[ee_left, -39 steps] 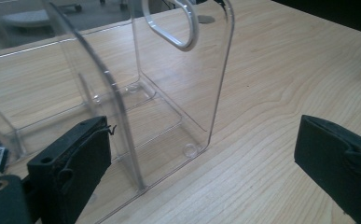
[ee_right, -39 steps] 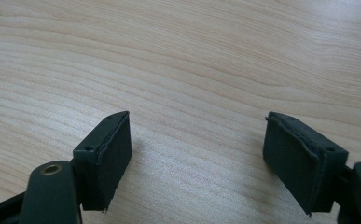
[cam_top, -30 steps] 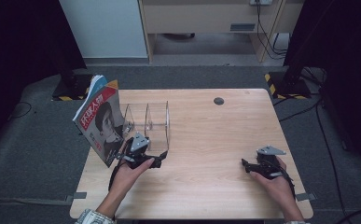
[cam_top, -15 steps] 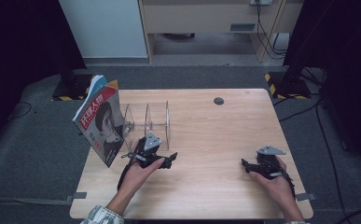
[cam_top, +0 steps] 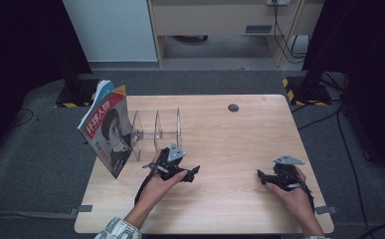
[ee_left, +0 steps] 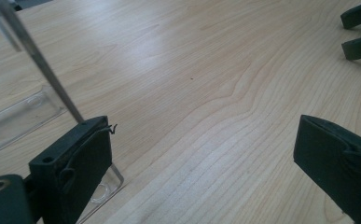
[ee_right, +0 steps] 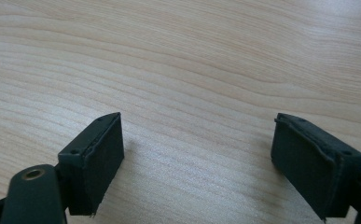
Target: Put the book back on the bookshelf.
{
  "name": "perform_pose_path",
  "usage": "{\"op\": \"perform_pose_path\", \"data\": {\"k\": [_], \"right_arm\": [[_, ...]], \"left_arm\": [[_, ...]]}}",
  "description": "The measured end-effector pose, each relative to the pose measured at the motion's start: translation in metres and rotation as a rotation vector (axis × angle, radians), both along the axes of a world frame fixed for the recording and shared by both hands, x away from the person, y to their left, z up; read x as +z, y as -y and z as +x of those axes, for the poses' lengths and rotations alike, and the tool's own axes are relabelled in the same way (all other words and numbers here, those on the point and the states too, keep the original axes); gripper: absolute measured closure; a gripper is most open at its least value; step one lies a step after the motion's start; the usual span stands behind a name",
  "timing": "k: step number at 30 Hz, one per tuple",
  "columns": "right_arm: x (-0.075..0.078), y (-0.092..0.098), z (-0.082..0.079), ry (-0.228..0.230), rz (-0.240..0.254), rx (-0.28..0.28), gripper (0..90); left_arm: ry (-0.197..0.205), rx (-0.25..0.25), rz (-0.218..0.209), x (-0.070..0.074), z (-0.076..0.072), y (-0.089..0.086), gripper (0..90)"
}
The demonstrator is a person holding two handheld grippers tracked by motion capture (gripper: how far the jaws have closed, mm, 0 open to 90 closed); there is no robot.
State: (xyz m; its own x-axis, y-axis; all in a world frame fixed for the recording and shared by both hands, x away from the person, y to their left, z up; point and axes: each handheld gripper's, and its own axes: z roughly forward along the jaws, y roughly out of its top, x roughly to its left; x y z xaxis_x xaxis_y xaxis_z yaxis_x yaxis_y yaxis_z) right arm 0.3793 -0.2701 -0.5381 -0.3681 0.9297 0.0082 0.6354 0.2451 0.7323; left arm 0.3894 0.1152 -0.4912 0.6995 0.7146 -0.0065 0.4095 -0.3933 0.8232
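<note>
Left hand-held gripper [cam_top: 192, 173] sits with its jaws spread wide and nothing between them, low over the table [cam_top: 240, 144], just beside the front corner of the clear acrylic rack [cam_top: 155, 130]. Right hand-held gripper [cam_top: 260, 176] is well apart at the other side; its jaws have just been opening, with only bare wood between them. The magazine [cam_top: 108, 130] already stands tilted in the rack's leftmost slot, so I'd say the filing part looks done, nothing obvious left.
</note>
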Motion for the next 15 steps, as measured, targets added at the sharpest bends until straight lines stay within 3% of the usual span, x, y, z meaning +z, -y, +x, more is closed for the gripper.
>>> {"op": "perform_pose_path", "data": {"k": [8, 15], "right_arm": [[0.0, 0.0, 0.0, -0.001, -0.001, -0.008, 15.8], [0.0, -0.001, 0.0, -0.003, -0.003, -0.009, 15.3]], "left_arm": [[-0.018, -0.016, 0.037, -0.009, 0.003, 0.013, 4.0], [-0.044, -0.063, 0.088, -0.019, 0.001, 0.029, 3.8]]}}
